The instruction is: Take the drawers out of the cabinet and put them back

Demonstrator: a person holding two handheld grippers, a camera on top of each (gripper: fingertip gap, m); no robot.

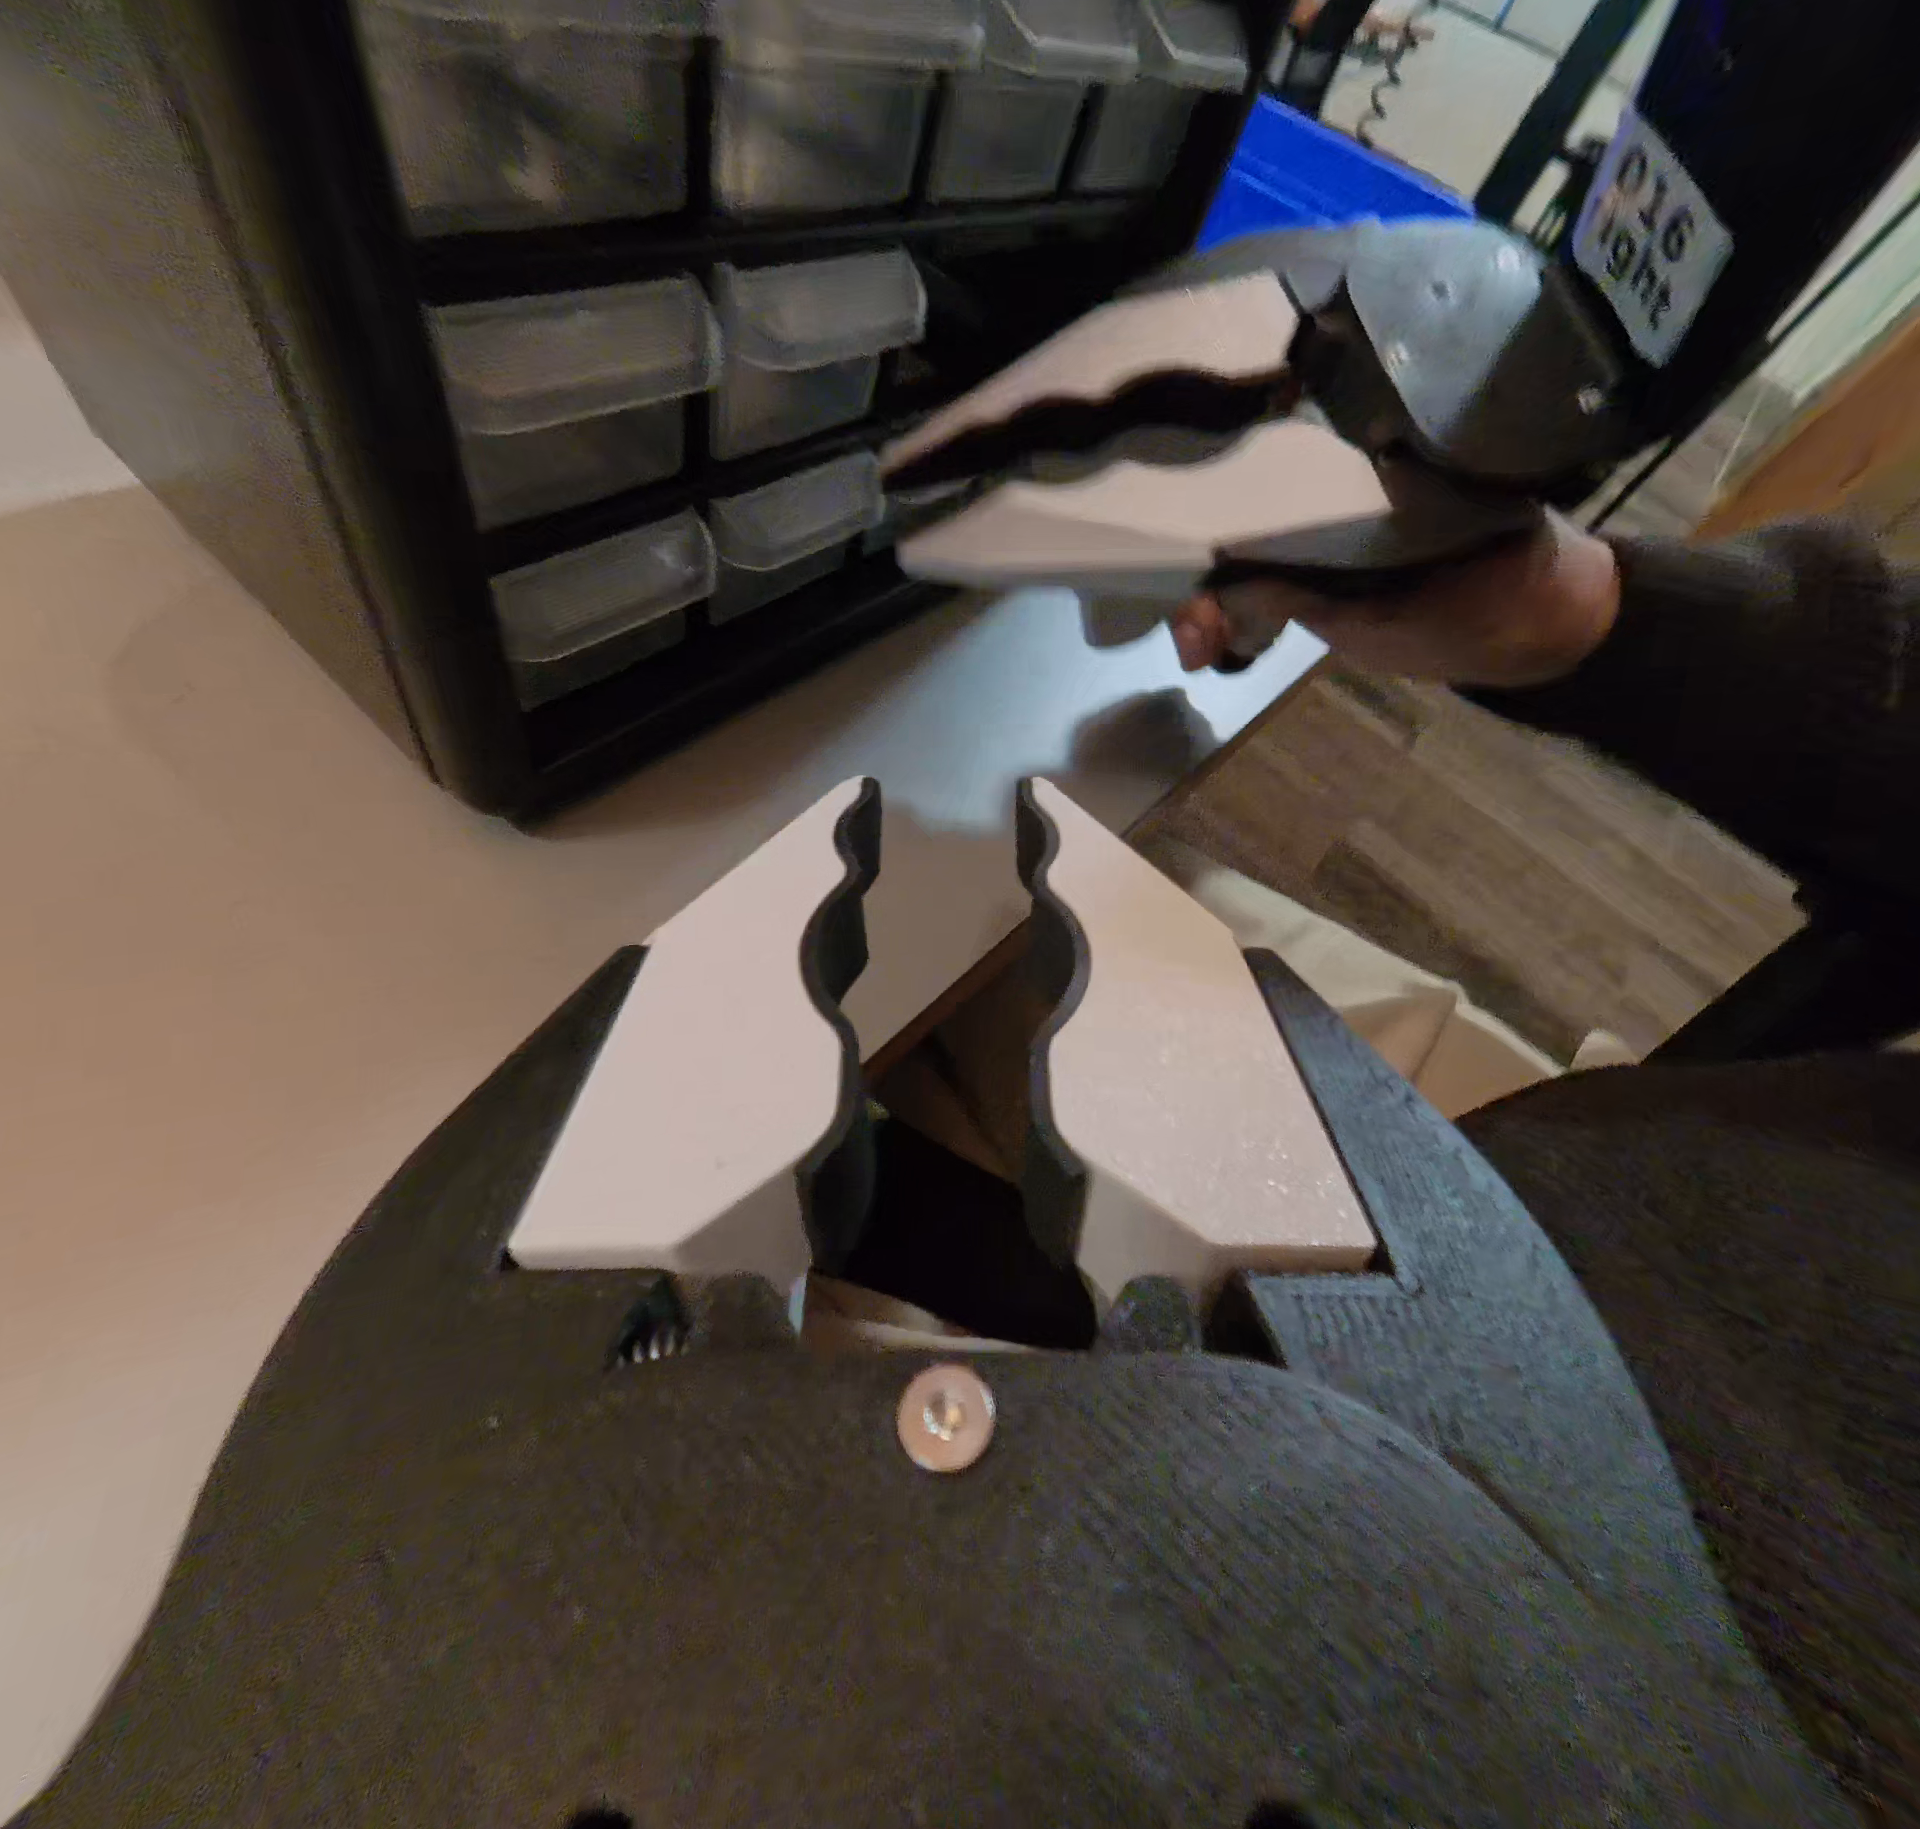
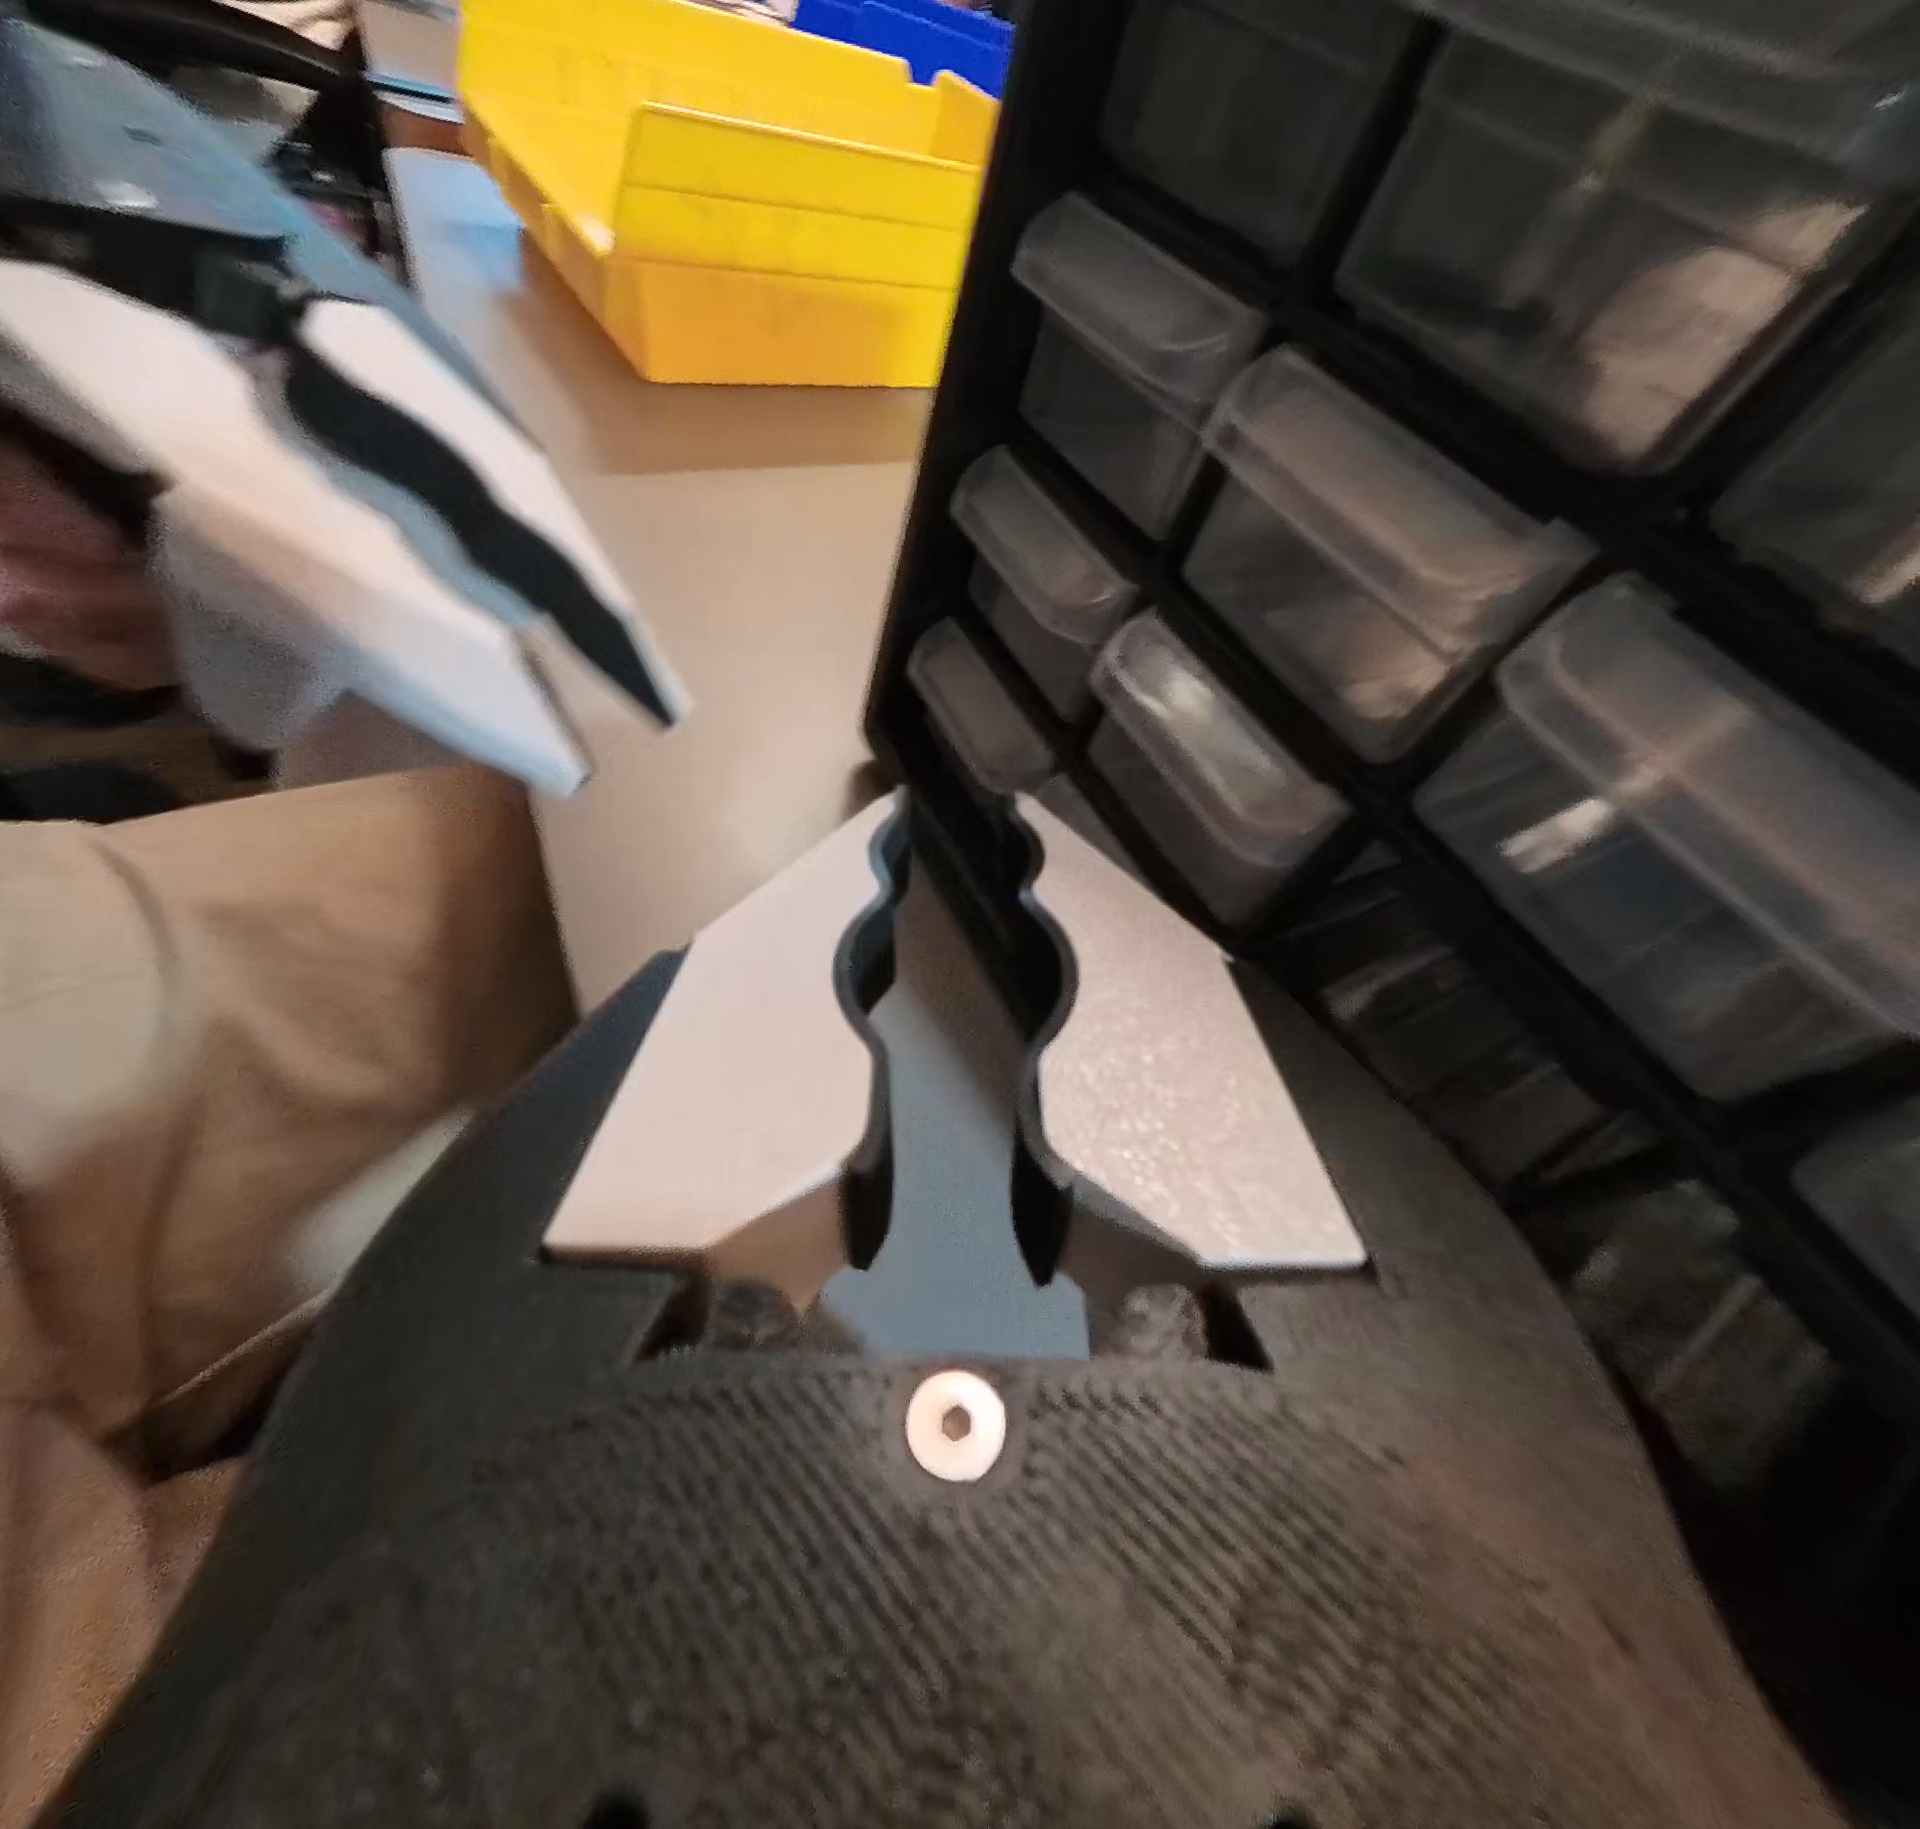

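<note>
The black cabinet point(image 1: 343, 449) with rows of clear plastic drawers point(image 1: 571, 366) stands on the pale table point(image 1: 208, 948). My left gripper point(image 1: 948, 803) is open and empty, hovering over the table edge in front of the cabinet's lower corner. My right gripper point(image 1: 899, 517) reaches in from the right with its tips at the bottom drawer rows. In the right wrist view the right gripper point(image 2: 961, 808) is open, with only the cabinet point(image 2: 966, 491) frame and the table showing between its fingers. The slot to the right of a middle-row drawer point(image 1: 821, 345) looks dark. The left gripper point(image 2: 623, 740) shows at the upper left.
A yellow bin point(image 2: 727, 221) and a blue bin point(image 2: 904, 13) sit on the table point(image 2: 748, 553) behind the cabinet. The blue bin point(image 1: 1320, 179) also shows past the cabinet. The table edge point(image 1: 1195, 792) runs close below the right gripper. A person's hand point(image 1: 1455, 616) holds that gripper.
</note>
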